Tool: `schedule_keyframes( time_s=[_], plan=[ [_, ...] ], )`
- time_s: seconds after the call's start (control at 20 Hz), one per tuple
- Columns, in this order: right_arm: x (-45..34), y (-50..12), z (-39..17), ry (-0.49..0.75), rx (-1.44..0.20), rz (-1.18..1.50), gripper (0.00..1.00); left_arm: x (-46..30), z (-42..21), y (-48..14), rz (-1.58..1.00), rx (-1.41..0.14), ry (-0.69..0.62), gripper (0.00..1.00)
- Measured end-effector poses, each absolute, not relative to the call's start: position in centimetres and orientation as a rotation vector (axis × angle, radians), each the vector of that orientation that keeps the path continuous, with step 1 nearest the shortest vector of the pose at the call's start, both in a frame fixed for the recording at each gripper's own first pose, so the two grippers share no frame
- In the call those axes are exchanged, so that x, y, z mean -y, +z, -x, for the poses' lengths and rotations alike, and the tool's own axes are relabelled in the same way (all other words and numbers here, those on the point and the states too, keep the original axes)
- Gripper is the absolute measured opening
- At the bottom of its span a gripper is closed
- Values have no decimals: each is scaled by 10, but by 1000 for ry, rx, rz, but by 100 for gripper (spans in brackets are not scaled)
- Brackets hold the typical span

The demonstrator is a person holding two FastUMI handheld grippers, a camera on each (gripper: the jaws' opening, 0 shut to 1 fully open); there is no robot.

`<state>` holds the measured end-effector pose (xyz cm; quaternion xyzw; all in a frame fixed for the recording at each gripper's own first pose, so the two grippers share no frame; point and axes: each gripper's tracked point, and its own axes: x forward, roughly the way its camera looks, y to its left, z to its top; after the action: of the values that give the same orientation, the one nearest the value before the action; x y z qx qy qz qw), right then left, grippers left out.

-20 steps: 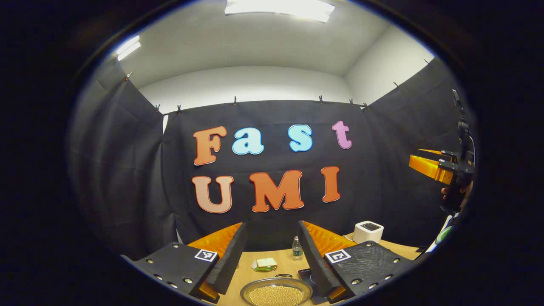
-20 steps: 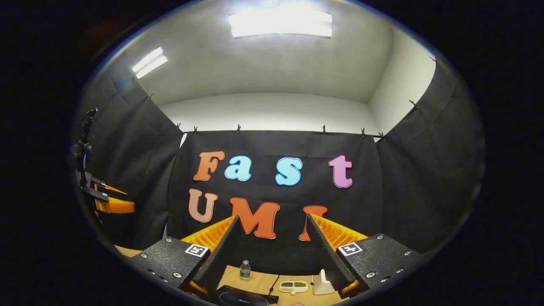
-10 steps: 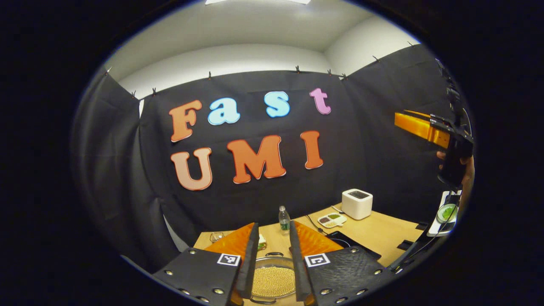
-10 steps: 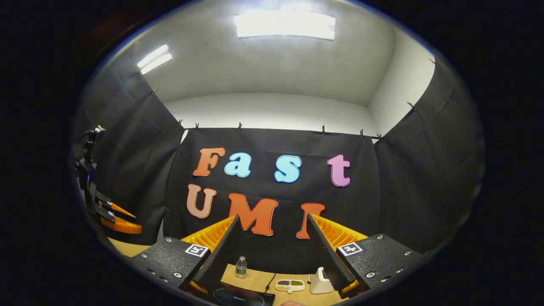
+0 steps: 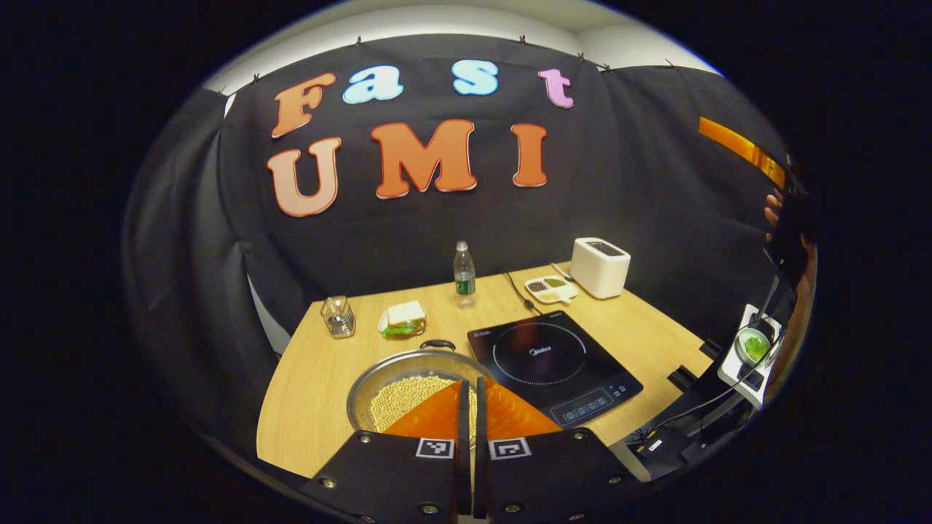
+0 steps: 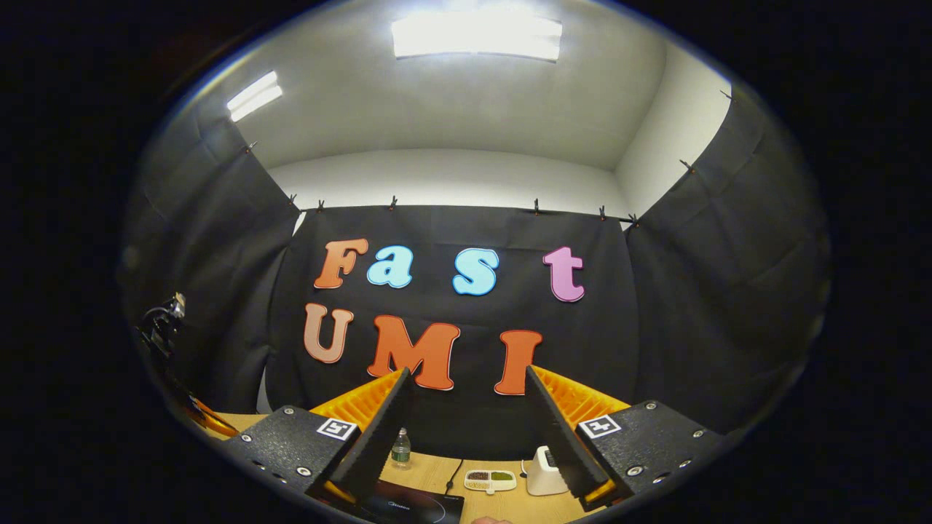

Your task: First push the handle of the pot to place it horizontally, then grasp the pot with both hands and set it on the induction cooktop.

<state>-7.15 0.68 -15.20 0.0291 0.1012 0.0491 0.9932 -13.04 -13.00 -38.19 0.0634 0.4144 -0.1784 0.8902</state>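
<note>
Now: one round steel pot of yellow beans [image 5: 408,386] touching left edge of one black induction cooktop [image 5: 553,364]; left gripper [image 5: 470,393] pressed together above pot. Right gripper [image 6: 466,407] spread, aimed high; cooktop's edge at bottom.

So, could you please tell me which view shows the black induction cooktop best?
The left gripper view: the whole black induction cooktop lies on the wooden table, ring and control strip visible. The right gripper view catches just its far edge between the fingers.

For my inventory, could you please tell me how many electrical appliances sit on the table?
2: the cooktop right of the pot, and a toaster at the far right. Others may be hidden.
</note>
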Motion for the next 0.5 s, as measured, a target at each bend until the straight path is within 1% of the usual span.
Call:
schedule_keyframes(
  time_s=[0.3,0.4,0.45,0.5],
  plan=[
    [-11,-184,78,99,-236,-42,95,112,196,-470,-21,-1206,-300,3],
    [-14,-193,80,107,-252,-34,95,104,208,-487,14,-1278,-278,3],
    [-14,-198,82,108,-260,-30,95,103,214,-493,36,-1308,-275,0],
    [-15,-203,84,111,-267,-28,95,103,221,-499,55,-1337,-271,3]
  ],
)
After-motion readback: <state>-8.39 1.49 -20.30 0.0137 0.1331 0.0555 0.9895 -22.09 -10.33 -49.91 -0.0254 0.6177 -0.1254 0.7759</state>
